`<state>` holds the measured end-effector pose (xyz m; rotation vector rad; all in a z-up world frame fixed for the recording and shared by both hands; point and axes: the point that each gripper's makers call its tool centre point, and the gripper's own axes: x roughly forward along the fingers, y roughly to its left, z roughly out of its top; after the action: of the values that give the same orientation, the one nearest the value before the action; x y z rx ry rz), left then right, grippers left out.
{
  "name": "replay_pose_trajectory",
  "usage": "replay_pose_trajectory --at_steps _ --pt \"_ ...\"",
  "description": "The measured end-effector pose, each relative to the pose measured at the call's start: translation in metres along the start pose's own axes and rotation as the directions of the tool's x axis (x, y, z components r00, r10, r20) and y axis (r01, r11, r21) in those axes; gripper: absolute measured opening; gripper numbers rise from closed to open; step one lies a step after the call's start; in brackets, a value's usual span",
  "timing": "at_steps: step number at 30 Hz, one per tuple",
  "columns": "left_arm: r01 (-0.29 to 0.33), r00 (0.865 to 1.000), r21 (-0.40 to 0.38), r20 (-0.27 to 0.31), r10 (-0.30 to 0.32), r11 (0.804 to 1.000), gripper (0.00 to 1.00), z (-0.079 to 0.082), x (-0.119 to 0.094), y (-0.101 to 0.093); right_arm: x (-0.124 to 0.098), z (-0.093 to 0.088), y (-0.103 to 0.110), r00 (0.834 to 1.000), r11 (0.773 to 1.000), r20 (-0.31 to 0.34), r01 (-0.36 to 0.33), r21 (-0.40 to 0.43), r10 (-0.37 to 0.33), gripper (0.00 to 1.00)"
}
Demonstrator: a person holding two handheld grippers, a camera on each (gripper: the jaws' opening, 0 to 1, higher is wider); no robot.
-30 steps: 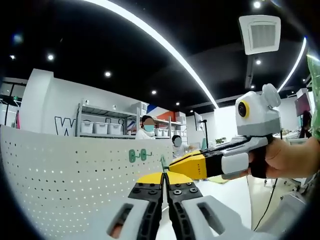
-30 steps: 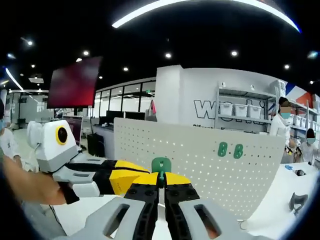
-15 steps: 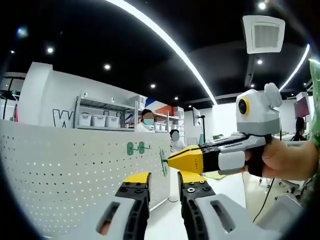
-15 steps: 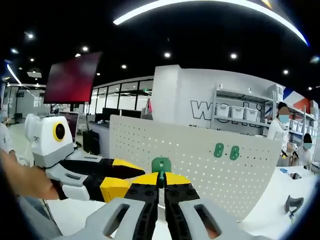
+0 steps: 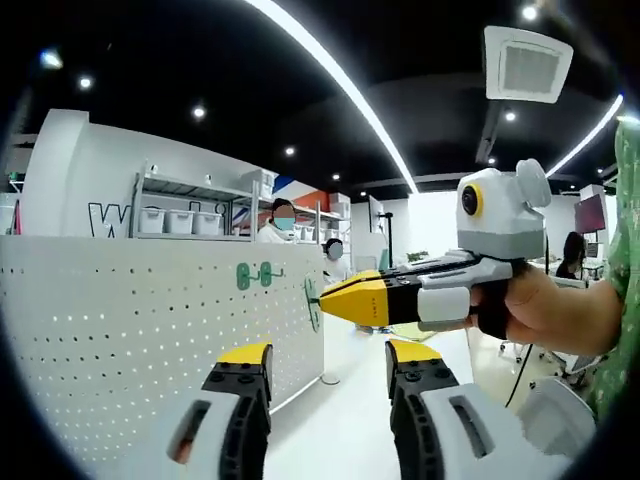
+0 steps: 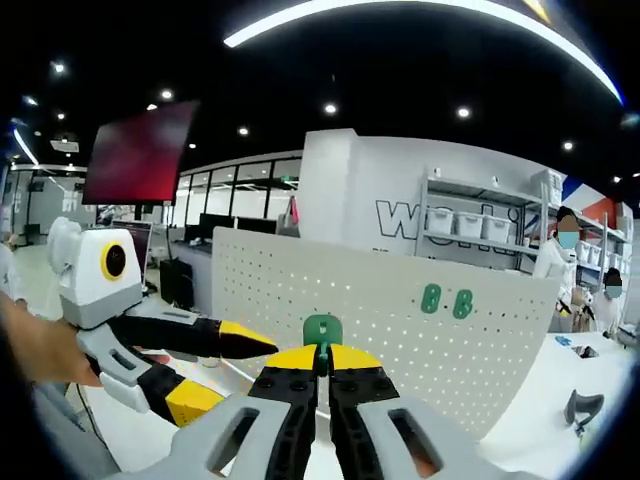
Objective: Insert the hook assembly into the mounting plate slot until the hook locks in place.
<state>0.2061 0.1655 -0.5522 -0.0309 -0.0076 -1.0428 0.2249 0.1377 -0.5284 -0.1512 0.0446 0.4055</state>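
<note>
A small green hook (image 6: 322, 328) stands upright between my right gripper's (image 6: 322, 362) shut yellow-tipped jaws, in front of the white perforated mounting plate (image 6: 400, 330). In the left gripper view the right gripper (image 5: 340, 298) reaches in from the right, held by a hand, and holds the hook (image 5: 313, 302) close to the plate's (image 5: 130, 340) right end. My left gripper (image 5: 328, 356) is open, its jaws wide apart with nothing between them, below the hook. It enters the right gripper view as the left gripper (image 6: 215, 370). Two green hooks (image 5: 253, 275) hang on the plate (image 6: 445, 300).
The plate stands on a white tabletop (image 5: 330, 440). A dark clamp-like object (image 6: 580, 408) lies on the table at the right. Behind are shelves with white bins (image 6: 470, 225), people standing (image 5: 285, 222), and a red screen (image 6: 140, 155).
My left gripper has opened, let go of the green hook, and drawn away from it. The right gripper stays shut on the hook.
</note>
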Motion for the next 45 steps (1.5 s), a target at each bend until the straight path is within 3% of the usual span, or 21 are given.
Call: replay_pose_trajectory --at_steps 12,18,31,45 --pt "-0.040 0.999 -0.068 -0.035 0.037 0.997 0.84 -0.002 -0.015 0.009 0.005 -0.005 -0.001 1.000 1.000 -0.009 0.000 0.008 0.000 0.01" --pt "-0.024 0.999 -0.084 -0.028 0.022 0.996 1.00 0.002 -0.022 0.004 0.009 -0.006 -0.002 1.000 1.000 -0.012 0.001 0.007 -0.001 0.01" --pt "0.042 0.997 -0.105 -0.062 -0.049 0.994 1.00 0.000 -0.044 0.002 0.018 0.002 -0.028 0.999 0.998 0.006 0.054 0.014 -0.054 0.01" --pt "0.029 0.998 -0.116 -0.055 -0.036 0.993 1.00 0.007 -0.082 0.026 0.049 0.013 -0.049 0.993 0.993 0.023 0.113 0.035 -0.114 0.01"
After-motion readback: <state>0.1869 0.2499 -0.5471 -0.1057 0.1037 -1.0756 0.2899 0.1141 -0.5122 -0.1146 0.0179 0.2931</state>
